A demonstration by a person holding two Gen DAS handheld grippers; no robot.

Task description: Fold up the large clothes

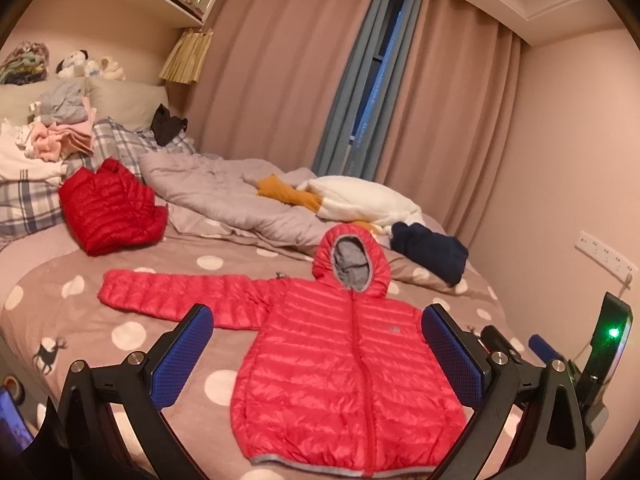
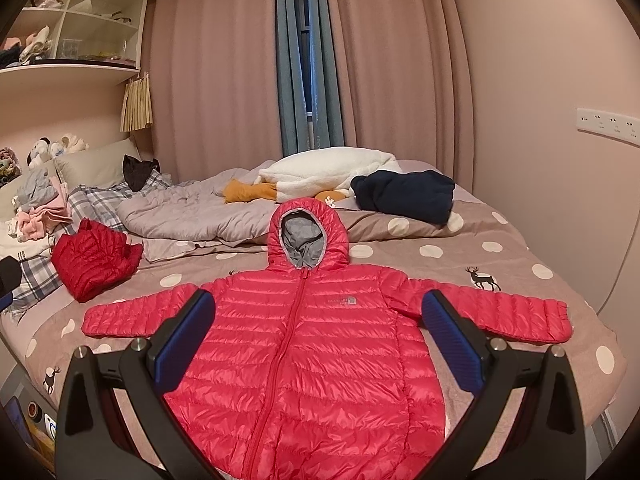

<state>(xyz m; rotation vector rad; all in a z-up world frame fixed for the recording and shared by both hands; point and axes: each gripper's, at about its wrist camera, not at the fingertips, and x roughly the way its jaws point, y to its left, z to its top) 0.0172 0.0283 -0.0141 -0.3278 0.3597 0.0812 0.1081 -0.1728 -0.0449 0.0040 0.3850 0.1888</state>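
the pink puffer jacket (image 2: 316, 344) lies flat and face up on the spotted bedspread (image 2: 520, 280), zip closed, hood (image 2: 306, 236) pointing toward the curtains and both sleeves spread out sideways. taking the jacket as the landmark: the left gripper (image 1: 318, 354) hangs above its lower body with jaws spread wide and nothing between them, and the right gripper (image 2: 318, 344) hangs over its chest, also wide and empty. no fold looks started yet.

what could go wrong, as i judge it: the shell looks slick and puffy, so a pinch on one thin layer may slip out, or the pads may catch both front and back and drag the whole jacket instead of turning a sleeve in. trapped air could make a folded sleeve spring open again. a pull on the jacket might also ruck up the soft bedspread under it. beyond the left sleeve (image 2: 132, 312) sits a folded red jacket (image 2: 94, 264), near enough that a wide sweep might nudge it. beyond the hood are a crumpled grey quilt (image 2: 192, 208) and a dark blue garment (image 2: 404, 194), well apart from the jacket and unlikely to interfere.

writing: a small grey logo (image 2: 342, 301) sits on the jacket's chest beside the zip, two short lines, too blurred to read with any trust. no other label or text is legible; the deer print (image 2: 482, 278) on the bedspread near the right sleeve is only a picture.
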